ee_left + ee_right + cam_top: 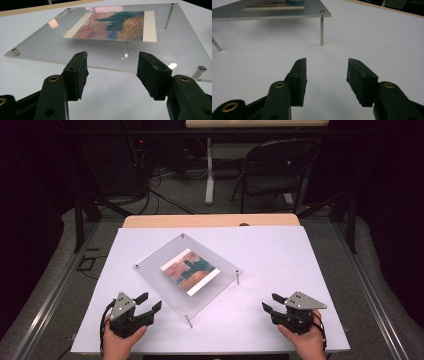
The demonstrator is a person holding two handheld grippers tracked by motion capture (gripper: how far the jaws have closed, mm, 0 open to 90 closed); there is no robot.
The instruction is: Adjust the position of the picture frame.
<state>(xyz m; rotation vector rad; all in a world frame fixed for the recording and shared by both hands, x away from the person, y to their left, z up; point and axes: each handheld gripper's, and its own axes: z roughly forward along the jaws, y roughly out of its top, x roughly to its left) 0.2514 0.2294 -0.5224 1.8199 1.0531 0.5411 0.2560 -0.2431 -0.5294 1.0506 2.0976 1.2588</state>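
A clear acrylic panel (155, 270) on thin metal legs stands mid-table, turned diagonally. A colourful picture (190, 271) with a white border lies flat in it. My left gripper (149, 303) sits at the near left, open and empty, its jaws just short of the panel's near edge (100, 65). The picture (115, 26) lies beyond them. At the near right my right gripper (271, 303) is open with nothing in it, pointing left toward the panel. Ahead of its jaws (326, 72) stands one metal leg (321, 27) under the panel's corner.
The white table top (280, 255) has a wooden strip (210, 220) along its far edge. Metal legs (188, 321) hold the panel's corners. A folding chair (275, 167) and a table leg (209, 170) stand on the floor beyond.
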